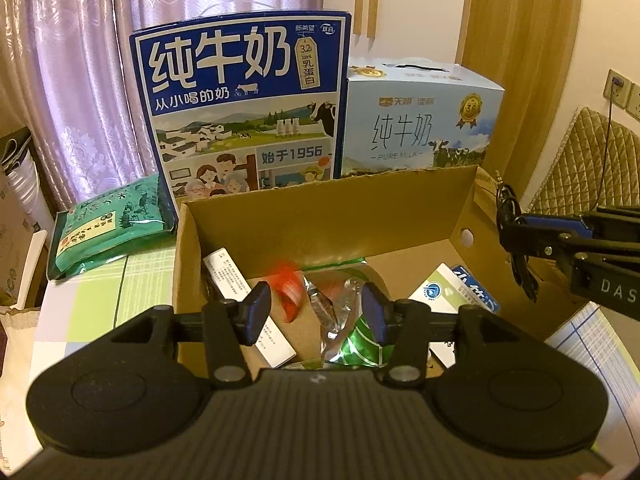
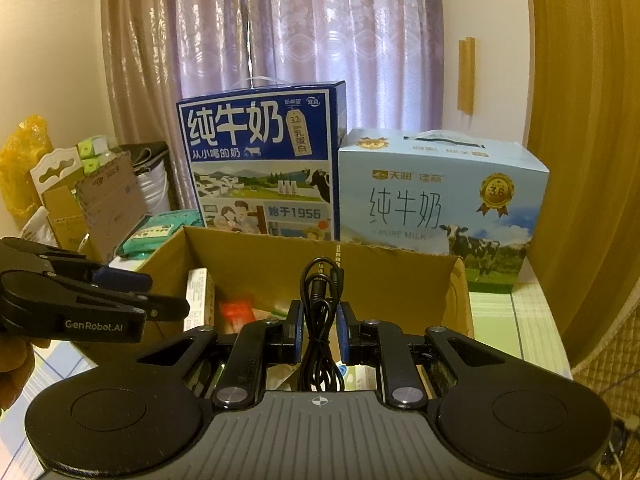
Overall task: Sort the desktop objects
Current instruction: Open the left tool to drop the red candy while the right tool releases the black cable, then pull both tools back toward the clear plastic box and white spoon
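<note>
Right gripper (image 2: pixel 318 322) clamped on coiled black audio cable (image 2: pixel 320 300), held above cardboard box (image 2: pixel 400 280); left gripper (image 1: pixel 316 312) wide open, empty, over the box's contents

The cardboard box (image 1: pixel 420 208) is matt brown paperboard, its cut rim rough. Both milk cartons (image 2: pixel 264 160) show glossy printed card. The black cable (image 2: pixel 320 320) looks smooth rubbery plastic; the foil wrapper (image 1: pixel 336 312) shines.
</note>
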